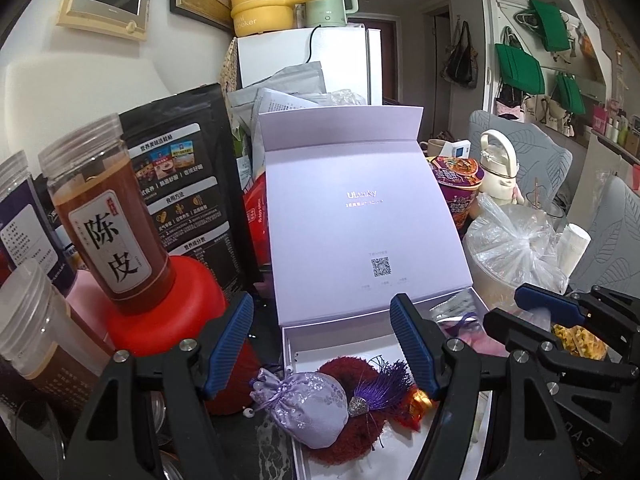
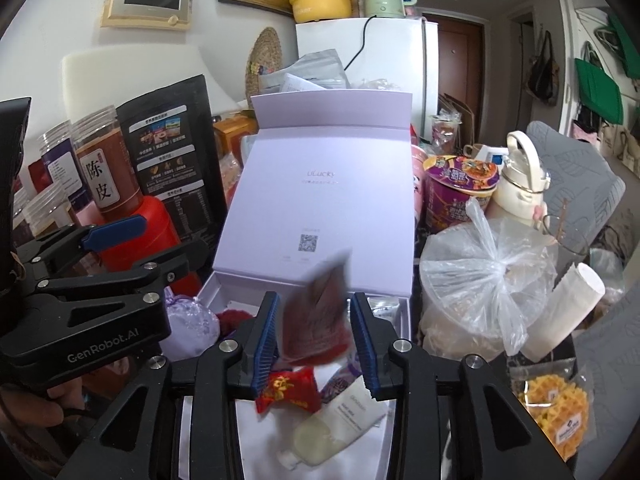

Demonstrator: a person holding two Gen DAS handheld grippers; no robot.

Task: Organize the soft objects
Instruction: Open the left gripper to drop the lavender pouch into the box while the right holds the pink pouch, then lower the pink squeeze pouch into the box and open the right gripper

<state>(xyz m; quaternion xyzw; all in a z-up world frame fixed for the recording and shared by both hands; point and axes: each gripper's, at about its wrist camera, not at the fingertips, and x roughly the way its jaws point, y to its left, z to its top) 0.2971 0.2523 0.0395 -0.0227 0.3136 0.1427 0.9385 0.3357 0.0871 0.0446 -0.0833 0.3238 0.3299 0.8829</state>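
Sorting: soft keepsakes go into a lilac box with its lid propped upright, on a crowded worktop.
Right gripper: fingers apart, a blurred dark-red cloth piece between them; whether the pads touch it cannot be told.
Left gripper: fingers wide apart, empty, hovering over the box's near-left corner beside a purple pouch.
In the box: pouch, a red fuzzy ring, a purple tassel, a red sachet, a cream tube.
Handling: the cloth looks light and floppy (likely to sag or slip), so pinch it mid-body; the pouch is best taken across its belly.
Pose: both grippers point forward at the lid, side by side, the right over the box's middle.
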